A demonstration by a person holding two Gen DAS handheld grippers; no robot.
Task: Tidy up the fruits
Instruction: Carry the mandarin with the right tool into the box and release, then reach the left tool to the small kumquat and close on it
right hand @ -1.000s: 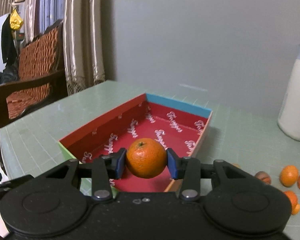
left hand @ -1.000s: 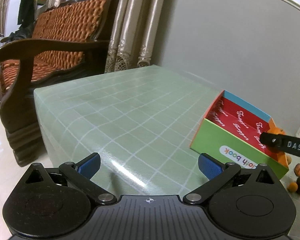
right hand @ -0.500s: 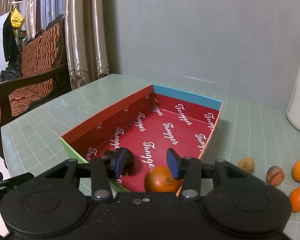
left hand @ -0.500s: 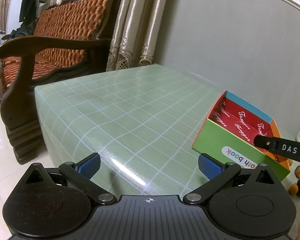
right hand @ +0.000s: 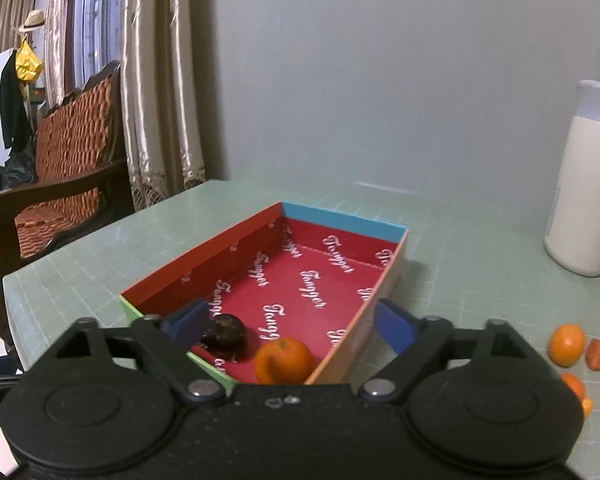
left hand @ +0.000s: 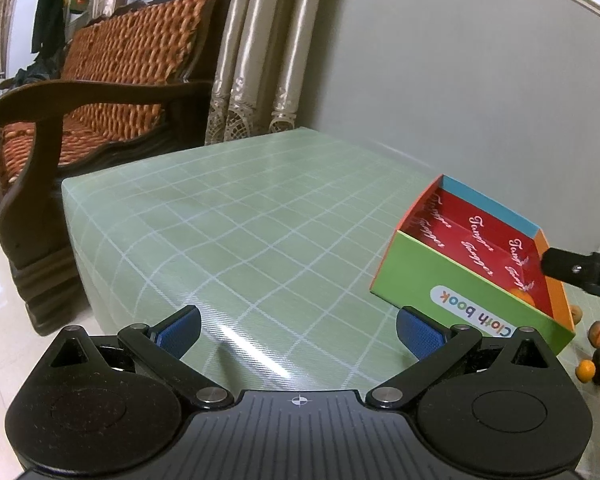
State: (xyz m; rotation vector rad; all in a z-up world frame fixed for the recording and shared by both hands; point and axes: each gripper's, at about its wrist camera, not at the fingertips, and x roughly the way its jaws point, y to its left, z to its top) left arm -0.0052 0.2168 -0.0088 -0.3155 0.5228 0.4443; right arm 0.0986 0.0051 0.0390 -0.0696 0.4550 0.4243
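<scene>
A red-lined cardboard box (right hand: 204,268) with a blue far wall sits on the green table, also seen from the left wrist as the box (left hand: 452,280) with a green near wall. An orange (right hand: 284,361) lies in its near corner beside a dark round fruit (right hand: 225,335). My right gripper (right hand: 292,326) hovers over that near end, its jaws opening wide, with nothing pressed between the pads. Loose oranges (right hand: 566,345) and a reddish piece (right hand: 599,354) lie on the table to the right. My left gripper (left hand: 298,332) stands open over bare table, left of the box.
A tall white jug (right hand: 584,196) stands at the back right near the grey wall. A wooden sofa (left hand: 100,92) with orange cushions sits beyond the table's left edge. More small fruits (left hand: 598,344) lie right of the box in the left wrist view.
My right gripper let go of the orange, which dropped into the box's near corner, and its jaws spread wide. The left gripper stayed put.
</scene>
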